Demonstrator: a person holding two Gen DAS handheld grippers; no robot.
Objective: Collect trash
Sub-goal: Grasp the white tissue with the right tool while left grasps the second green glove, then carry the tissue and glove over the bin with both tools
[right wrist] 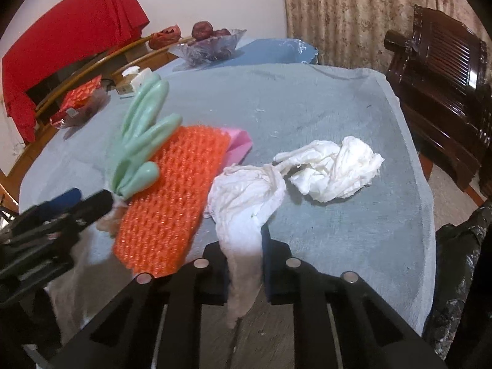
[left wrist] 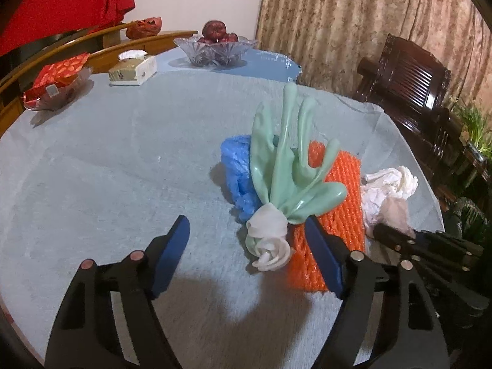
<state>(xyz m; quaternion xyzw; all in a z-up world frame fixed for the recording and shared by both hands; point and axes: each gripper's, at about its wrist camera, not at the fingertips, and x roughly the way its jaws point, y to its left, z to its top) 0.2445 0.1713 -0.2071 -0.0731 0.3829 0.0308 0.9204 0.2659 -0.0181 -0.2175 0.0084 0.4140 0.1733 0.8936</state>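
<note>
With the right gripper (right wrist: 246, 264) pinching one tissue (right wrist: 246, 203) and the left gripper (left wrist: 246, 246) spread before the glove (left wrist: 286, 166), everything ahead awaits collecting.

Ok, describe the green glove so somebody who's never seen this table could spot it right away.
On the grey cloth of the table, find the orange mesh sheet near the front edge. The glove lies along its left side, over a blue bag. It alone is pale green and puffed up, fingers fanned, knotted at the wrist.

Crumpled white tissue (right wrist: 246, 196) between right hand-held gripper (right wrist: 246, 264) fingers — orange mesh (right wrist: 172, 190) alongside.
</note>
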